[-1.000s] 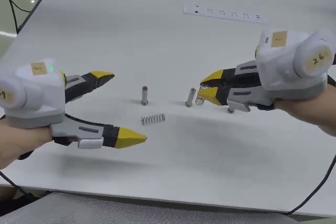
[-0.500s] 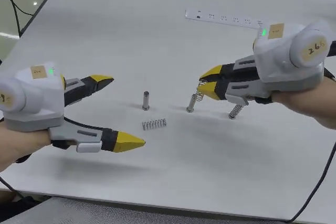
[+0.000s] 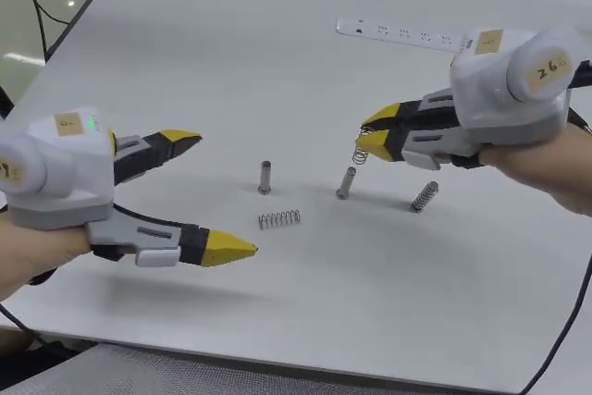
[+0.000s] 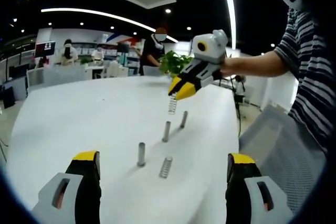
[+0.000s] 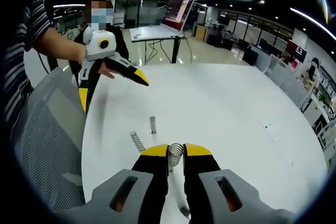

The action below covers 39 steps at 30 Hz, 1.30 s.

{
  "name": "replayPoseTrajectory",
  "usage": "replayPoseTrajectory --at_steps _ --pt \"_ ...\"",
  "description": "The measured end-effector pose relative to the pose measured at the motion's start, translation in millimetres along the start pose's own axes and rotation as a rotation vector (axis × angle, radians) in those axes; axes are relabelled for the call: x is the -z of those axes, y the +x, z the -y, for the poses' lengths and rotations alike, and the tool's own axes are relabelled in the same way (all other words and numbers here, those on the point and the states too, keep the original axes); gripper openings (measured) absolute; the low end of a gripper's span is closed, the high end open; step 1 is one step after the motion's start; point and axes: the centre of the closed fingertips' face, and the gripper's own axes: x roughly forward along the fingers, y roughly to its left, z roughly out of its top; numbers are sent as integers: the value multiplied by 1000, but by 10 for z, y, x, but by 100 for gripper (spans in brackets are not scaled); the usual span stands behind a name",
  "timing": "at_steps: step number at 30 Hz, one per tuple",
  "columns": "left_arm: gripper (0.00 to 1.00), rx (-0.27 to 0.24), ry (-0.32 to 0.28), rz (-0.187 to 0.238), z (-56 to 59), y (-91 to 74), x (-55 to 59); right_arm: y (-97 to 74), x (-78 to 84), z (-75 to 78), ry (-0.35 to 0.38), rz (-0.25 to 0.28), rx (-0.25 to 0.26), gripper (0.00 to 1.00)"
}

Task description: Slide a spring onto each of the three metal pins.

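Observation:
Three short metal pins stand on the white table: a bare left pin (image 3: 265, 176), a bare middle pin (image 3: 346, 182) and a right pin (image 3: 424, 196) with a spring around it. A loose spring (image 3: 279, 219) lies in front of the left pin. My right gripper (image 3: 370, 136) is shut on another spring (image 3: 361, 154), which hangs just above and to the right of the middle pin's top. That held spring (image 5: 176, 153) sits between its yellow tips. My left gripper (image 3: 208, 193) hovers open and holds nothing, left of the pins. Ahead of it stand the left pin (image 4: 141, 154) and loose spring (image 4: 166, 166).
A white power strip (image 3: 407, 34) lies at the far side of the table. The table's front edge (image 3: 277, 358) runs close below the grippers, with a grey mesh chair beneath it. A cable (image 3: 555, 339) hangs at the right.
The right gripper has risen with its spring from beside the middle pin to just above the pin's top, and the right pin now shows clear of it. The left gripper has stayed open in place.

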Motion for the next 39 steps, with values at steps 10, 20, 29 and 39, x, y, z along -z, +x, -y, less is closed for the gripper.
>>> replayPoseTrajectory --at_steps 10,20,29,39 --pt "98 -4 -7 -2 -12 -29 22 61 50 14 38 -3 0 7" --pt "98 -5 -13 -7 -16 -41 58 109 97 -1 45 -13 -1 7" --pt "98 -7 -17 -7 -15 -40 64 151 129 -2 56 -16 -1 7" --pt "98 -14 -26 -7 -27 -49 86 198 191 -23 69 -21 -4 7"
